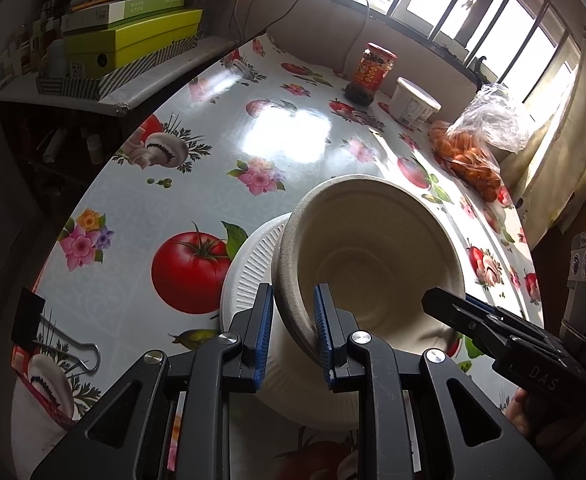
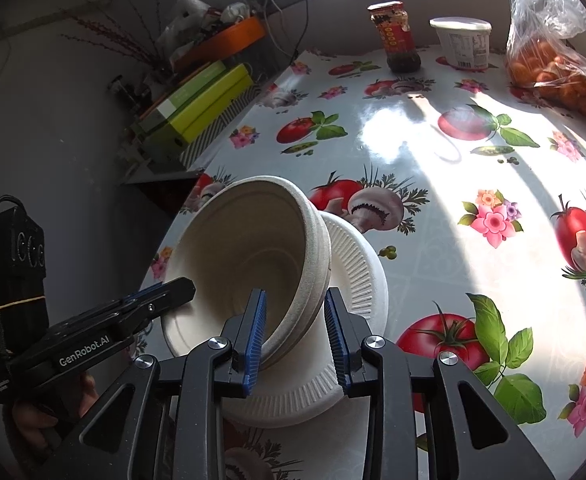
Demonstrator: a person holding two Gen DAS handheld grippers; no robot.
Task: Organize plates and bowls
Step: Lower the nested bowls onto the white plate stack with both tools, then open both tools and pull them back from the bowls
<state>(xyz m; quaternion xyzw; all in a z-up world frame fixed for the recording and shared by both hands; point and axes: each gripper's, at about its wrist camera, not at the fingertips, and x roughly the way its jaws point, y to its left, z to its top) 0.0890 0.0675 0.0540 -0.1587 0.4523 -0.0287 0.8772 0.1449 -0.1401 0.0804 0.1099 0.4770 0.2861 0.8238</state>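
Note:
A stack of off-white pulp bowls (image 1: 373,248) sits on a stack of white ribbed paper plates (image 1: 249,268) on the table. My left gripper (image 1: 293,336) is shut on the near rim of the bowls, one pad inside and one outside. My right gripper (image 2: 295,332) straddles the opposite rim of the bowls (image 2: 253,240), above the plates (image 2: 357,264); its jaws stand slightly wider than the rim, with a gap at the right pad. Each gripper shows in the other's view: the right one (image 1: 493,328) and the left one (image 2: 133,308).
The table (image 1: 197,128) has a vegetable-print oilcloth. At its far edge stand a red-labelled jar (image 1: 371,74), a white tub (image 1: 413,102) and a bag of orange fruit (image 1: 469,156). A binder clip (image 1: 53,332) lies near left. A shelf with green boxes (image 1: 133,40) is at the left.

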